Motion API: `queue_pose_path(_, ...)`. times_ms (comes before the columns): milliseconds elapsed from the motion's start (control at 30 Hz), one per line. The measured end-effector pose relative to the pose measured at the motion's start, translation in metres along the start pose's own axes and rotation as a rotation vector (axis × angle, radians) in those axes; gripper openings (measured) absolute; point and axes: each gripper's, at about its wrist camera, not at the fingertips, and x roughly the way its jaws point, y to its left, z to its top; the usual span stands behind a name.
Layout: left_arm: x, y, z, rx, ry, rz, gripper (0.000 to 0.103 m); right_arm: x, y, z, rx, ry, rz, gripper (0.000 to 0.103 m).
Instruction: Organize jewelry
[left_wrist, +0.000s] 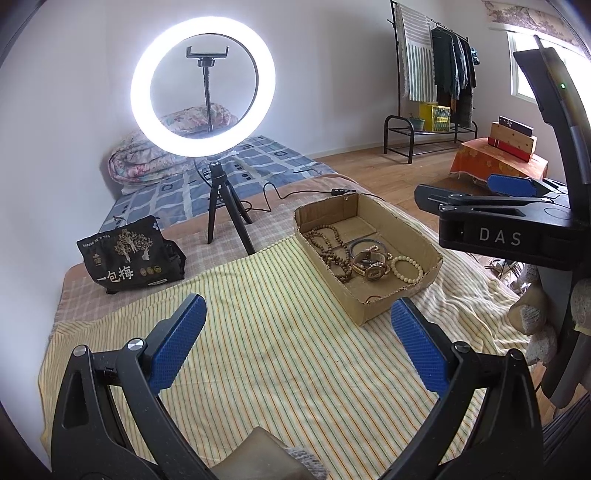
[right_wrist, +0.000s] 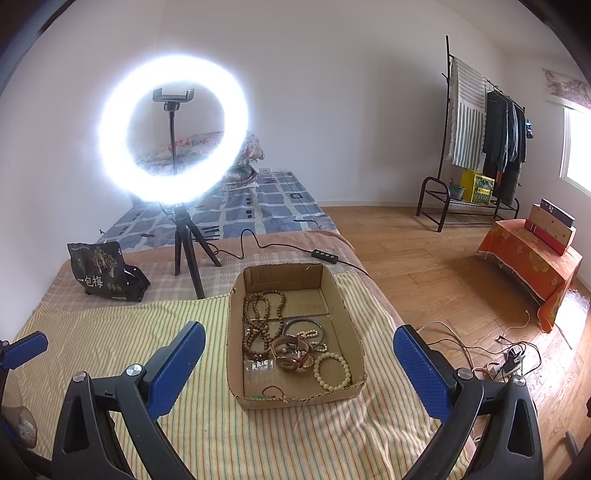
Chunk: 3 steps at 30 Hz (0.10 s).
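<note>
A shallow cardboard tray sits on the striped cloth. Inside lie brown wooden bead strands, a grey bangle, a gold watch and a cream bead bracelet. My left gripper hovers open over bare cloth, left of the tray's near corner. My right gripper is open too, its blue pads standing either side of the tray's near end, above it. The right gripper's body shows at the right in the left wrist view.
A lit ring light on a black tripod stands behind the tray, its cable and switch trailing right. A black snack bag lies far left. The table edge drops to wood floor on the right, with cables there.
</note>
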Motion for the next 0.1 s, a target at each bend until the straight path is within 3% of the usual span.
queue_pose_path(100,0.0002,0.0019,-0.0006,-0.005,0.002,0.001,0.102,0.0004,-0.0002,-0.0003,0.002,0.002,0.000,0.103)
